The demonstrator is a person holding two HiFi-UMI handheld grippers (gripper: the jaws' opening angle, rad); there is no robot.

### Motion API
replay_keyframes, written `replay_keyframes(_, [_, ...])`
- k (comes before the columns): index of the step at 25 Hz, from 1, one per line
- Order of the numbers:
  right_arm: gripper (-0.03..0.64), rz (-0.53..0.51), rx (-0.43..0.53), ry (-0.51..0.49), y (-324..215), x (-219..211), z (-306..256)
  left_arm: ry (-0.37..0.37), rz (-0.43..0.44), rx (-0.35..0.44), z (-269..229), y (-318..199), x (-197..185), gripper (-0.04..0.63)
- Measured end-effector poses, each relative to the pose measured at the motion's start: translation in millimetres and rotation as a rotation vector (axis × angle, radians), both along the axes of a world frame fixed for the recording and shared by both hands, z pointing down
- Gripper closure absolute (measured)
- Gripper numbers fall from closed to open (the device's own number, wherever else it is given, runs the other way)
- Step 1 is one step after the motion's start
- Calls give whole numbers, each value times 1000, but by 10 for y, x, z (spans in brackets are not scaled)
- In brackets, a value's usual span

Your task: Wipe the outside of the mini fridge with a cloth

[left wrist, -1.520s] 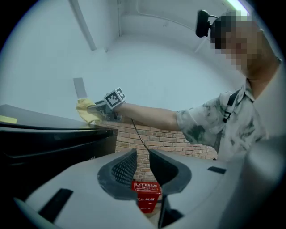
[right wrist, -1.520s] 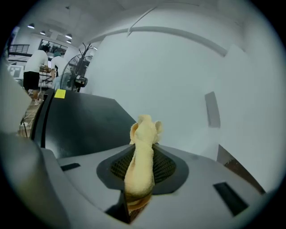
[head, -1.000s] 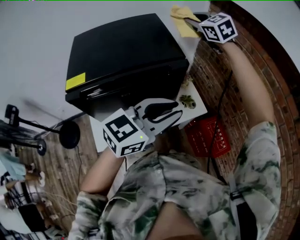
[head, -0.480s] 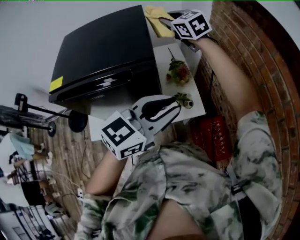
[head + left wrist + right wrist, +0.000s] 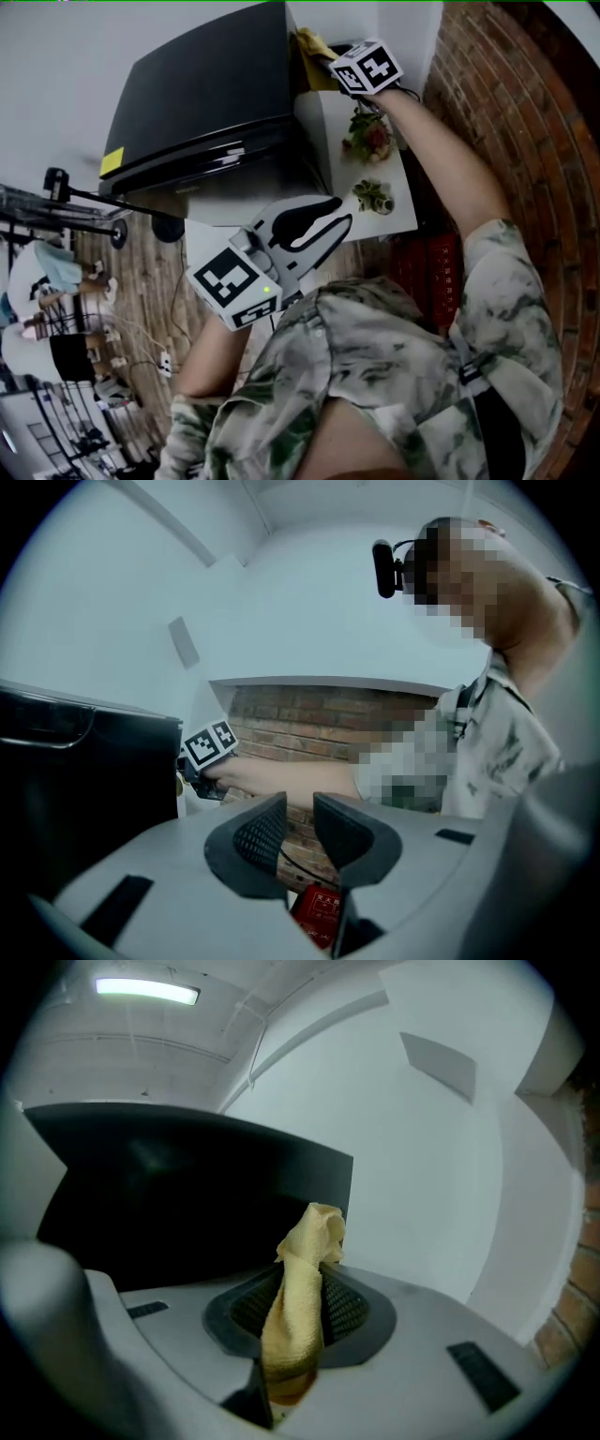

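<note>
Right gripper [image 5: 302, 1309]: the jaws are pressed together on the yellow, soft, nubby-weave cloth [image 5: 307, 1241]. The cloth is bunched into a twisted rope, and only a short crumpled tuft projects past the ribbed black pads. The tuft stands at the right rear corner of the black, box-shaped, smooth-skinned mini fridge [image 5: 178, 1194]; neither view confirms contact between the two. Left gripper [image 5: 300, 829]: the jaws are slightly apart with a narrow gap and nothing between them, and the gripper is held in front of the fridge without touching it. Hazards, as assessed: with so little cloth exposed, the hard jaw tips may meet the fridge panel before the fabric does and mark its sheen. The twisted fold also offers only a narrow wiping face and may pull out of the pinch under drag. The right forearm passes over the flat white tabletop [image 5: 328, 122], which carries two small leafy potted plants [image 5: 369, 137]; a downward stroke along the fridge side may tip them. The rough red brick wall [image 5: 487, 84] close on the right limits elbow room.
</note>
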State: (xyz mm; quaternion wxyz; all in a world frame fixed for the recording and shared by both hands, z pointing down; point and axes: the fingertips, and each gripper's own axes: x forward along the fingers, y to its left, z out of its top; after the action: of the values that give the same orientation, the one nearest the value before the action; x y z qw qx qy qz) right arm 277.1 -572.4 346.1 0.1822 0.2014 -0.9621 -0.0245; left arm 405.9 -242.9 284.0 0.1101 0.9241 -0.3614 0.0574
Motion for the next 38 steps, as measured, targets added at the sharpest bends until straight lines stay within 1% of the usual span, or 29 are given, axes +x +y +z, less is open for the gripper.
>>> replay_keyframes(6, [517, -14, -63, 28, 43, -80, 619, -13, -38, -21, 63, 39, -63, 500])
replay_keyframes(12, [517, 7, -130, 92, 45, -60, 1271, -25, -61, -22, 112, 62, -101, 500])
replay_keyframes(16, [517, 34, -163, 121, 14, -61, 1582, -22, -77, -31, 133, 56, -139, 500])
replay_keyframes(19, [517, 52, -206, 144, 26, -21, 1802, -19, -87, -33, 150, 58, -136, 500])
replay_keyframes(21, [517, 64, -231, 127, 40, 37, 1820, -15, -89, -30, 139, 72, -122, 500])
replay_keyframes(24, [517, 68, -230, 73, 85, 129, 1600, -12, -83, -31, 137, 106, -110, 500])
replay_keyframes(28, [517, 46, -152, -16, 169, 254, 941, -1, -68, -27, 132, 160, -63, 500])
replay_keyframes(35, [517, 13, -67, -164, 531, 476, -283, 13, -37, -32, 177, 205, -7, 500])
replay_keyframes(38, [517, -11, -51, -212, 725, 489, -629, 22, -25, -31, 169, 210, 33, 500])
